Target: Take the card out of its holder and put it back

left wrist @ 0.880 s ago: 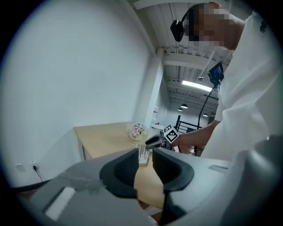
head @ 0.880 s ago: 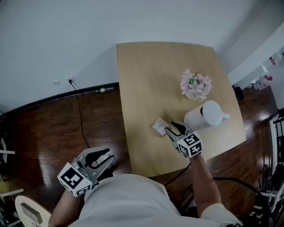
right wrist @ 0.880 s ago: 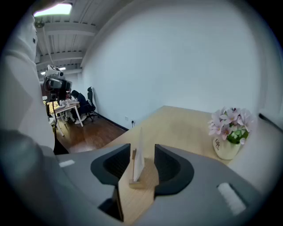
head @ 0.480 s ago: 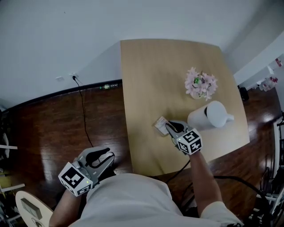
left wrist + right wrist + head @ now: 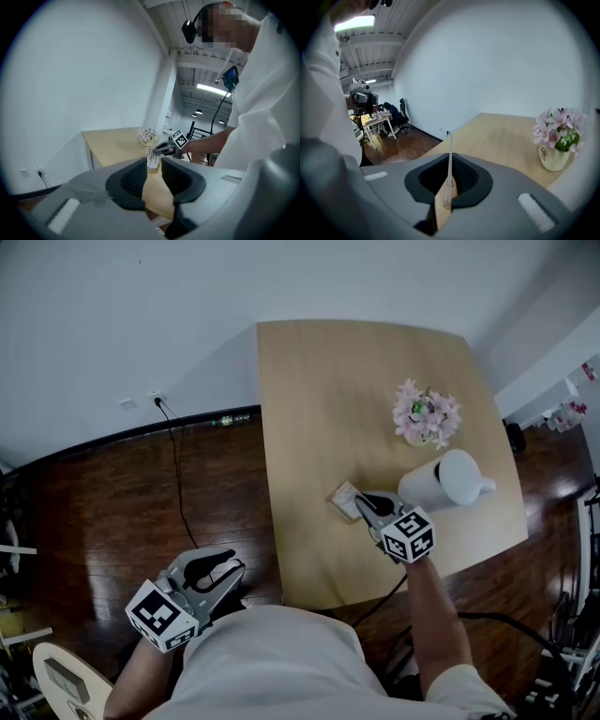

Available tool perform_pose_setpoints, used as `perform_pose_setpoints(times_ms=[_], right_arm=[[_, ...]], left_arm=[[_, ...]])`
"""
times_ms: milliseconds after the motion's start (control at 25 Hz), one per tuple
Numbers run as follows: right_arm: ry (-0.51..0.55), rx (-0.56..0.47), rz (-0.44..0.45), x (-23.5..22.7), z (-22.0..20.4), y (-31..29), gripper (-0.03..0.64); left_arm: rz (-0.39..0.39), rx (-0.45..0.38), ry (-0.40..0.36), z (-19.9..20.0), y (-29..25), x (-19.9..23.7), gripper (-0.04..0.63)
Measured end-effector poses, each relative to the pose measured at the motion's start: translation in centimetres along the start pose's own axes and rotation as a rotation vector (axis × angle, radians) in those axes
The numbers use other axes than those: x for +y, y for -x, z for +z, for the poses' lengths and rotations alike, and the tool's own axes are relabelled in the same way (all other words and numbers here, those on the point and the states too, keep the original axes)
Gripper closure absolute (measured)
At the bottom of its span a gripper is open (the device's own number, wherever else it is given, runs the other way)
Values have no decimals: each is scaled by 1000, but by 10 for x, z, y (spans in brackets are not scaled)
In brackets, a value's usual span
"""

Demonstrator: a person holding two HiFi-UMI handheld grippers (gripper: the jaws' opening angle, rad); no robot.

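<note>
Right gripper [image 5: 367, 506] clamped tight on thin card [image 5: 450, 164] edge. Left gripper [image 5: 232, 570] idle, jaws slightly apart, empty. Risk: skewed pull bends card or drags unsteadied holder [image 5: 342, 495].

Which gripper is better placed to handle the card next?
Right. The right gripper is at the table, jaws shut on the card. The left gripper hangs off the table beside the person's body, jaws apart and empty.
</note>
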State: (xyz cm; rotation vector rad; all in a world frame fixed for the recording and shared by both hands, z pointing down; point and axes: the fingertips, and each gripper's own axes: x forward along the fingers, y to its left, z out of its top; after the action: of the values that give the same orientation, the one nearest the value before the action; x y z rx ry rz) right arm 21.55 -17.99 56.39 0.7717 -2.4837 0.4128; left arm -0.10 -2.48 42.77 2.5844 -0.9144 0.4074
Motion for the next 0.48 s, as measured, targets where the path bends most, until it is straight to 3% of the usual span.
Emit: perform_pose_setpoints(times_ms=[480], right_arm=[[53,-34,-101,13,50,34,595]], left_arm=[[-85,-22,-32,8,9,13,489]])
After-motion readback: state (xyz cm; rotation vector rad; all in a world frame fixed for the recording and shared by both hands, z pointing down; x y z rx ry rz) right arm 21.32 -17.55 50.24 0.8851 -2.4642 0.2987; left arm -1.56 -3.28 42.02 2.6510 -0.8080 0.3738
